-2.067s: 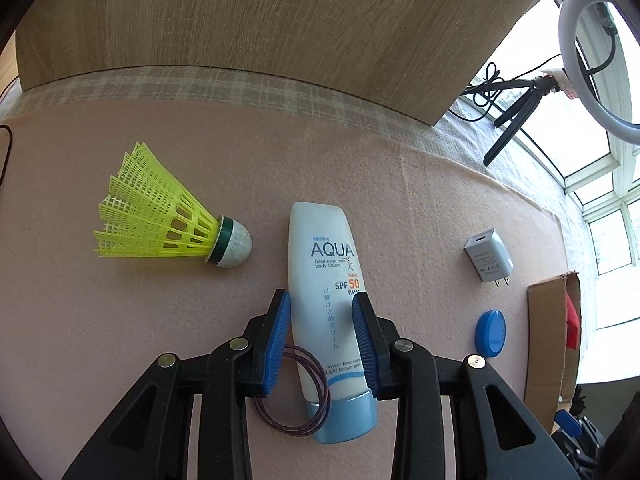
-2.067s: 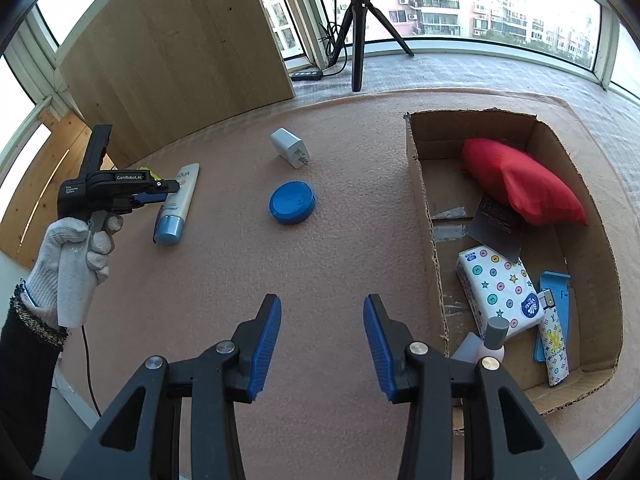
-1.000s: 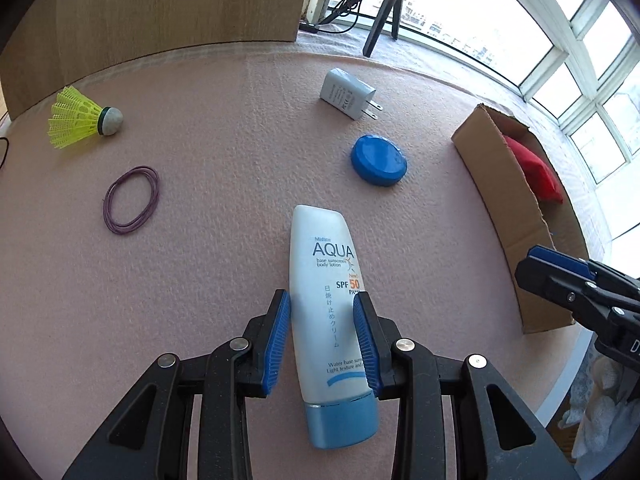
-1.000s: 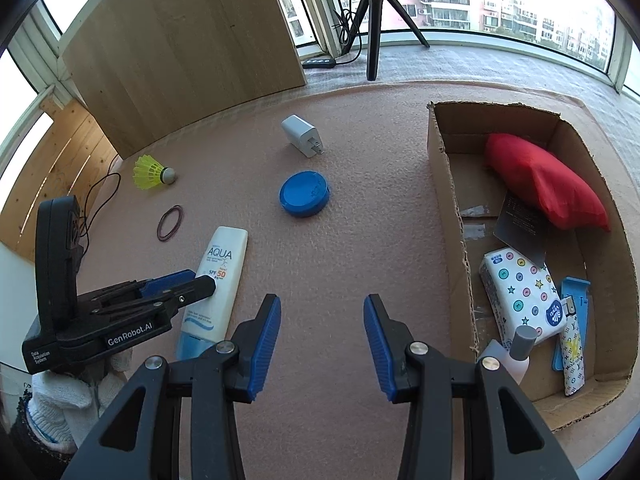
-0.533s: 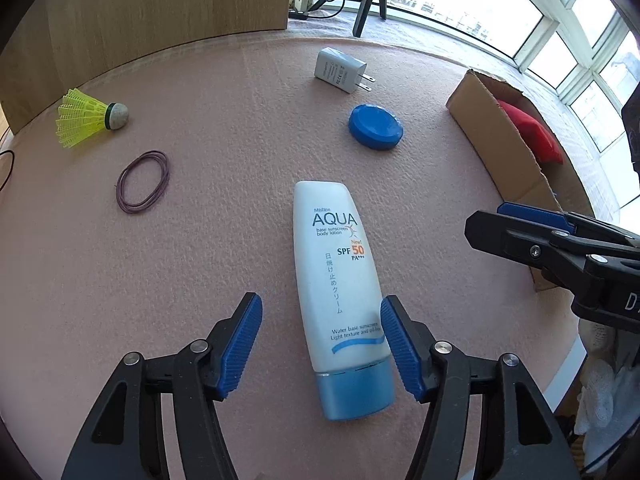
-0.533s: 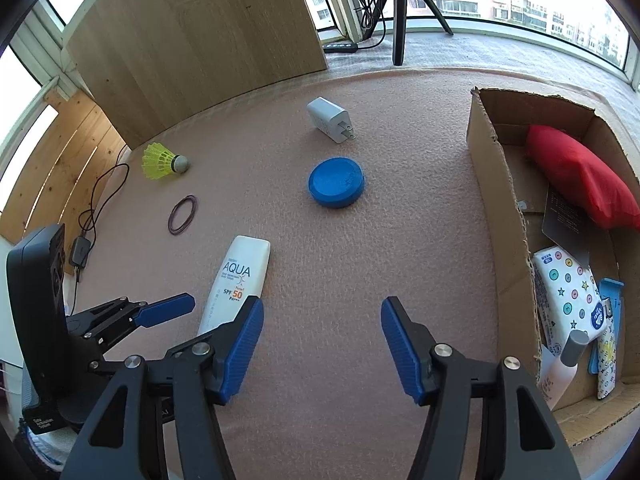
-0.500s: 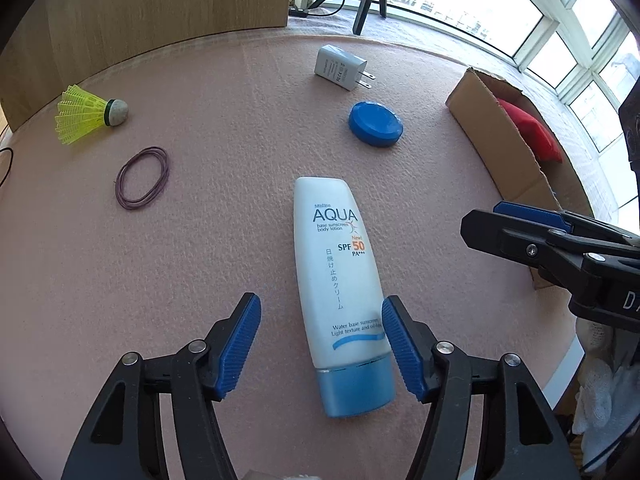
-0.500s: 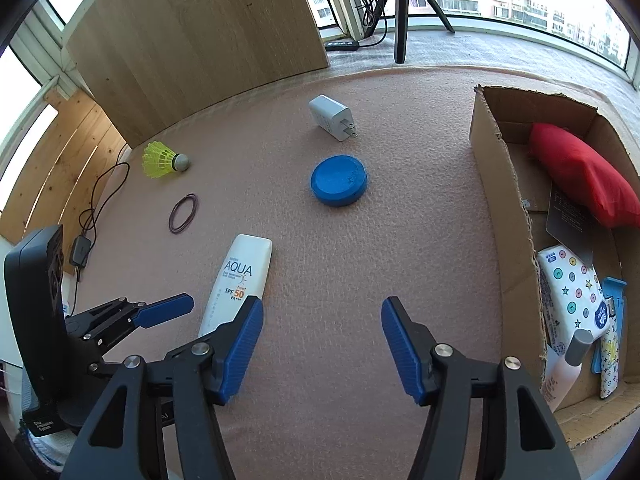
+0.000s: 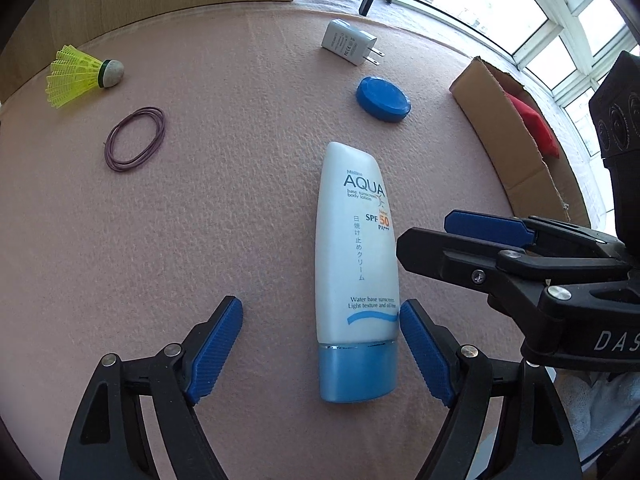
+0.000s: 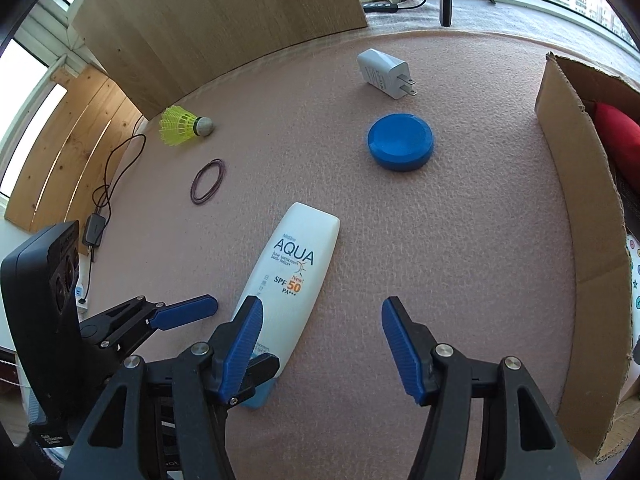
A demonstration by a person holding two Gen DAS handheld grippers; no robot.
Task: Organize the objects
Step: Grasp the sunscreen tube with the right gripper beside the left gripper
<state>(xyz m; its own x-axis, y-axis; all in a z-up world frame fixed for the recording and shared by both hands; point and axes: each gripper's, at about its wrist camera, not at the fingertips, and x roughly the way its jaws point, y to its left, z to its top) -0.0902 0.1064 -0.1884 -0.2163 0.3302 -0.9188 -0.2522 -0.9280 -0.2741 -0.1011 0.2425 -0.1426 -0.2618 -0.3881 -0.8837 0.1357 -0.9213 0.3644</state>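
- The left gripper (image 9: 320,354) is being opened wide; the tube (image 9: 356,264) is left lying between its jaws, unpressed.
- The right gripper (image 10: 320,342) is spread, nothing gripped.

Ahead of the left gripper (image 9: 320,354) we count one sunscreen tube (image 9: 354,264), one blue lid (image 9: 383,99), one white charger (image 9: 347,47), one yellow shuttlecock (image 9: 82,75), one purple band loop (image 9: 135,138), one cardboard box (image 9: 508,136) off right holding one red cushion (image 9: 534,126).
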